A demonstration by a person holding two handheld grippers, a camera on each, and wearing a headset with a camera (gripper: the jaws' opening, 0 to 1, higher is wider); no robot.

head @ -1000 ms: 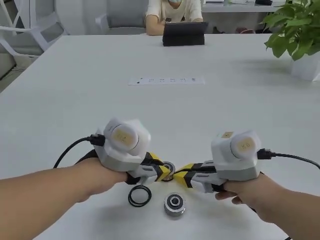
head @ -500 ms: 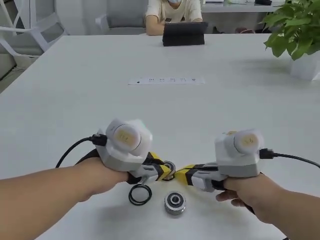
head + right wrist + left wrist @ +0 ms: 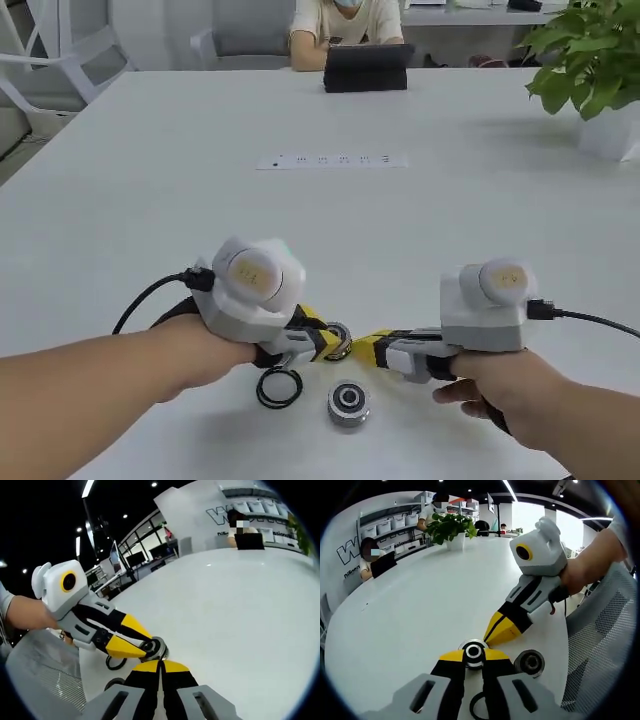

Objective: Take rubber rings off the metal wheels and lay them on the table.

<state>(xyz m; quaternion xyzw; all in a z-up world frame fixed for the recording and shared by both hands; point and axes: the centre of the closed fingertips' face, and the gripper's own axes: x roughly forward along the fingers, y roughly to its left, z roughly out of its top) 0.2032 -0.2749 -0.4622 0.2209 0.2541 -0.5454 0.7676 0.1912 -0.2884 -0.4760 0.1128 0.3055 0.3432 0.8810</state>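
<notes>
My right tongs (image 3: 362, 345) have drawn back a little to the right. They are clenched tip to tip with nothing visible between them, just beside the metal wheel (image 3: 336, 338) that my left tongs (image 3: 322, 343) grasp. I count two wheels: the second wheel (image 3: 347, 401) lies free on the table (image 3: 330, 220). Near it, black rubber rings (image 3: 279, 388) lie overlapped, seemingly two.

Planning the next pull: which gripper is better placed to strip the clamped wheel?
Right. The left gripper is shut on the wheel, steadying it; the right gripper, tips closed, sits at its rim, likely free to pull.
</notes>
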